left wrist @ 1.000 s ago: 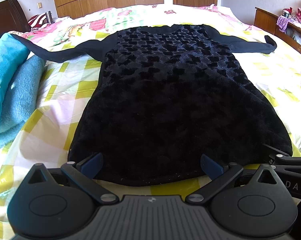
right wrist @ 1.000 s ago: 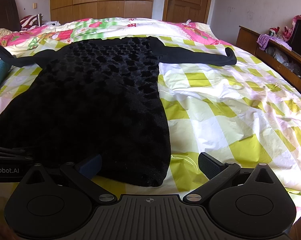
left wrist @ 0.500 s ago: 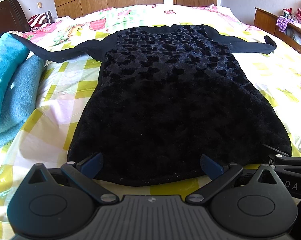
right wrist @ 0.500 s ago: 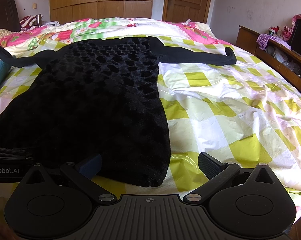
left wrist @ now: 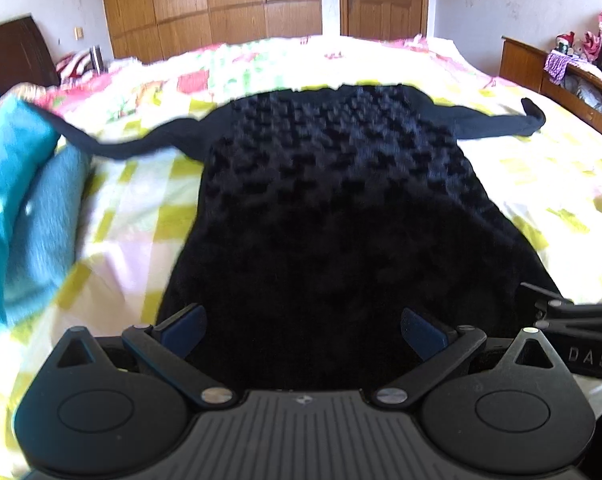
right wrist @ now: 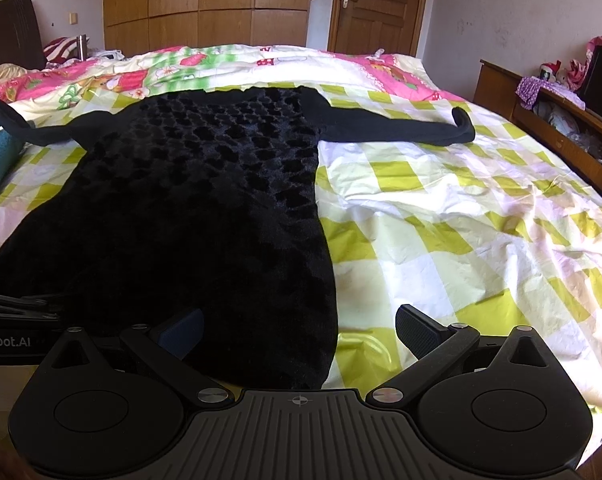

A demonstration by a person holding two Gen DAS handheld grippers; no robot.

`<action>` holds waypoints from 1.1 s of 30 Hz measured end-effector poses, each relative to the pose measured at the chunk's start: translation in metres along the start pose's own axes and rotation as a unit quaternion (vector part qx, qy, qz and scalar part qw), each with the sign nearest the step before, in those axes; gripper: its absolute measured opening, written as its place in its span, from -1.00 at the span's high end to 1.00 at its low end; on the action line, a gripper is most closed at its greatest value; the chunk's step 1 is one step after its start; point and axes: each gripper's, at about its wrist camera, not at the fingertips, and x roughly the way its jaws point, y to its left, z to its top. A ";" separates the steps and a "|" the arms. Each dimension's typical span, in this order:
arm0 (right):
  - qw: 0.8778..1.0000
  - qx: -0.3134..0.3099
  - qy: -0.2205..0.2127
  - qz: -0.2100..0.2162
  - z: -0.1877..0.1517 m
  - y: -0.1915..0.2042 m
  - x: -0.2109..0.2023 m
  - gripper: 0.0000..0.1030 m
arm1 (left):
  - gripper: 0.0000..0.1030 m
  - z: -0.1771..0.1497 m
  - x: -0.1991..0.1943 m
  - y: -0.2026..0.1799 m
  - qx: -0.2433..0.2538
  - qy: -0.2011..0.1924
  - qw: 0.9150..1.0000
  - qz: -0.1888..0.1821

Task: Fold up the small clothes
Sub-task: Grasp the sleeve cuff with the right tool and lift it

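Hovering over the near hem of the black dress [left wrist: 333, 216], left gripper [left wrist: 303, 330] with jaws wide, nothing between them. Right gripper [right wrist: 299, 330] likewise spread, straddling the hem's right corner. Dress flat on the checked bedsheet [right wrist: 441, 208], sleeves outstretched toward both side edges. Teal blanket [left wrist: 17, 200] at the bed's left edge.

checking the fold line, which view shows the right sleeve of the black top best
The right wrist view: the right sleeve lies sharp and whole across the checked bedsheet, curled cuff included. The left wrist view shows the same sleeve smaller, near the frame edge and motion-blurred.
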 end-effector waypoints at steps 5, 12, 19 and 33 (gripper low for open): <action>1.000 0.019 0.001 0.000 0.025 -0.013 0.026 -0.96 | -1.00 0.023 0.023 -0.002 0.018 -0.003 1.000 -0.011; 0.996 0.046 0.053 0.047 0.053 -0.016 0.090 0.01 | -1.00 0.046 0.070 -0.006 0.037 0.007 0.999 -0.021; 0.987 0.099 0.091 0.087 0.060 -0.038 0.125 0.63 | -1.00 0.036 0.101 -0.030 0.041 0.066 0.993 -0.089; 0.974 0.223 0.029 0.036 0.121 -0.126 0.146 -0.16 | -1.00 0.093 0.110 -0.063 0.072 -0.024 0.984 -0.161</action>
